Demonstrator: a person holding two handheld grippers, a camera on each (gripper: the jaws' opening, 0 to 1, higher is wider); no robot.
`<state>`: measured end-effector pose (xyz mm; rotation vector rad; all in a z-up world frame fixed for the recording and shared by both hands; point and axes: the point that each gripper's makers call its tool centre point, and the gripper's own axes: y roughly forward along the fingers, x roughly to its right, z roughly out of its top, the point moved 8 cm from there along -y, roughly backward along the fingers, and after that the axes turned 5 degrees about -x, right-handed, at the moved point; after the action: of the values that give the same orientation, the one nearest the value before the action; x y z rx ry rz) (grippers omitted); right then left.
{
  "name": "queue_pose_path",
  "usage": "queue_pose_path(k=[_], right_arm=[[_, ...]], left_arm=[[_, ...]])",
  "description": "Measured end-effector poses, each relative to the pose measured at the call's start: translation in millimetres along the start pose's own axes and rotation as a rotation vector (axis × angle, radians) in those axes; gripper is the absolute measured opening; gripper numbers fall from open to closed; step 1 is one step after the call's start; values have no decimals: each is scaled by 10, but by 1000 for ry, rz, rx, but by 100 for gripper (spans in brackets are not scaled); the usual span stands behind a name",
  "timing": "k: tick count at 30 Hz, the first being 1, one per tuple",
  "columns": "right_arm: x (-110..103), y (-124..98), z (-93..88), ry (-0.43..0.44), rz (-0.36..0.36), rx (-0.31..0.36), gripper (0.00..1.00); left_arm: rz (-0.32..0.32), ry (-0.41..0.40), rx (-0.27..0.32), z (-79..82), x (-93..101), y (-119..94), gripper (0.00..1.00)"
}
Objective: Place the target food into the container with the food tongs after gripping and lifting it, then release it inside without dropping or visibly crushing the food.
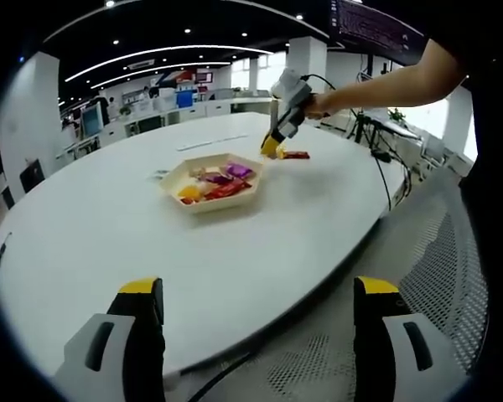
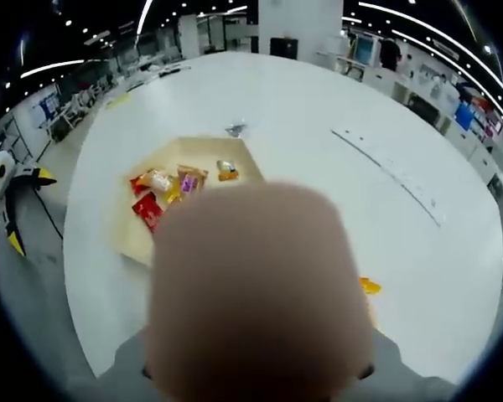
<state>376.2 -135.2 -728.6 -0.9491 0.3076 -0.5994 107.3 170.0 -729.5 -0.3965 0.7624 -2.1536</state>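
A hexagonal wooden tray [image 1: 174, 177] of colourful snack packets [image 1: 222, 182] sits mid-table. My left gripper [image 1: 260, 289] hangs open over the table's near edge, well short of the tray, with nothing between its yellow-tipped fingers. A person's arm holds my right gripper [image 1: 271, 148] just right of the tray, its yellow tips low over the table beside a red-orange packet [image 1: 295, 155]. In the right gripper view a blurred beige mass [image 2: 260, 293] close to the lens hides the jaws. Beyond it lie the tray [image 2: 134, 230], its packets [image 2: 163, 188] and an orange scrap [image 2: 369, 286].
The white oval table [image 1: 109, 234] has wide bare surface around the tray. Black cables [image 1: 384, 172] trail over its right edge near a mesh chair back [image 1: 444, 276]. The left gripper [image 2: 8, 197] shows at the left edge of the right gripper view. Desks and monitors stand far behind.
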Motion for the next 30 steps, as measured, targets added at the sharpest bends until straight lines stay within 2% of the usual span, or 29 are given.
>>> queue_pose_path(k=[19,26,30], right_arm=[[-69,-625,190,-17,-73,42,20],[-111,-665,145,-7,-85,44,20],[-133,-529,15,5,-63,32,23]], left_arm=[[-16,47,48,23,32,-26,91],[-16,55,63,34,39,-36,91],[-17,55,65,37,41,-38,91]])
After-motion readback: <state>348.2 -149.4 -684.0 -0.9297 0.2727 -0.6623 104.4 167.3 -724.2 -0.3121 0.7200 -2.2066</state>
